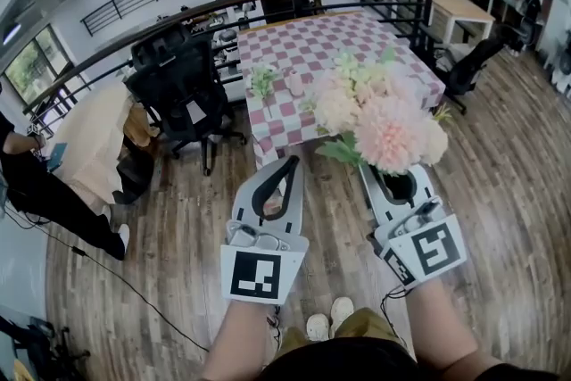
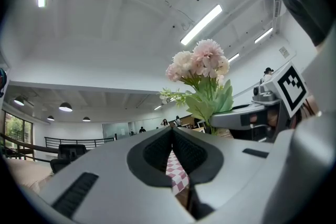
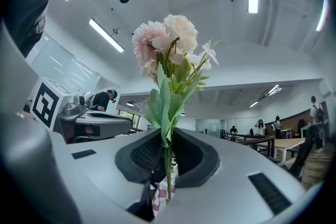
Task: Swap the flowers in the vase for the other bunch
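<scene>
The right gripper (image 3: 168,139) clamps the stems of the pink flower bunch (image 3: 168,42) and holds it upright, short of the checked table (image 1: 357,36). The left gripper (image 2: 172,131) has its jaws together and is empty.

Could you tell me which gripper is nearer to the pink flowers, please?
Right. The right gripper is clamped on the stems of the pink flowers; the left gripper sits beside them, shut and empty.

The person is wearing olive trousers (image 1: 375,322) and pale shoes (image 1: 328,319) at six o'clock. The left gripper (image 1: 291,163) at seven and right gripper (image 1: 399,183) at five are showing pale grey shells, black jaw linings and black-and-white marker cubes (image 1: 256,274).
</scene>
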A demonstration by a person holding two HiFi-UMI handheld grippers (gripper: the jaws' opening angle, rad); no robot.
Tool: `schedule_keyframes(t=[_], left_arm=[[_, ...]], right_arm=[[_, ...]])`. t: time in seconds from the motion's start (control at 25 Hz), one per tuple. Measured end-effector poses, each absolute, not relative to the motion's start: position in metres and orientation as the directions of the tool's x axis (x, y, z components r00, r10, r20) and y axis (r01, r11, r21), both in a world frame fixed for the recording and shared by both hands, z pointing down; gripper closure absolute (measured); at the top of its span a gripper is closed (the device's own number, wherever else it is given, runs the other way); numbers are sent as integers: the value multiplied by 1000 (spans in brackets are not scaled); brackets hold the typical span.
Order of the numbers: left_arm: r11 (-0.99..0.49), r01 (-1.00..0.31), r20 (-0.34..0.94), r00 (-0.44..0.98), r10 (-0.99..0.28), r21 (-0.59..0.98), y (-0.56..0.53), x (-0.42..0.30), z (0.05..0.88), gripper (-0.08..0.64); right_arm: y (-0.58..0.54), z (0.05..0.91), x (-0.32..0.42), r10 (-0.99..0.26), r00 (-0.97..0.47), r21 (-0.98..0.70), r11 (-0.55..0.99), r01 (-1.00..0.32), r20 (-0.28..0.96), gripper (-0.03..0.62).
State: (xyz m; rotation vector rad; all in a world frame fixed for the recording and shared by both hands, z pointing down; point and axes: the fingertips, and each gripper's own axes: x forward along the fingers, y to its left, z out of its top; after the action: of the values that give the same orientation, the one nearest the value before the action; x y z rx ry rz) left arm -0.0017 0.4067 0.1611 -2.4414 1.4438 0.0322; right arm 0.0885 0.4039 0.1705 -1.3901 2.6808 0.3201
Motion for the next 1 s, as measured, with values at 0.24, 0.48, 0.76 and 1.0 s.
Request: schedule_keyframes(t=[0.24, 0.48, 0.76, 1.0], left_arm=[[-426, -875, -177, 468, -866, -228, 382, 12, 158, 551], [-399, -885, -167, 442, -881, -238, 362, 29, 162, 551], [-384, -892, -172, 428, -887, -241, 351, 39, 160, 551], [-375, -890, -174, 424, -889, -259, 333, 32, 165, 551]], right_arm=[[376, 168, 106, -775, -596, 112, 587, -802, -208, 531], [357, 170, 130, -762, -607, 97, 602, -792, -227, 531], [349, 168, 142, -748, -617, 98, 614, -783, -246, 531], [331, 174, 139, -745, -616, 92, 616, -782, -256, 531]])
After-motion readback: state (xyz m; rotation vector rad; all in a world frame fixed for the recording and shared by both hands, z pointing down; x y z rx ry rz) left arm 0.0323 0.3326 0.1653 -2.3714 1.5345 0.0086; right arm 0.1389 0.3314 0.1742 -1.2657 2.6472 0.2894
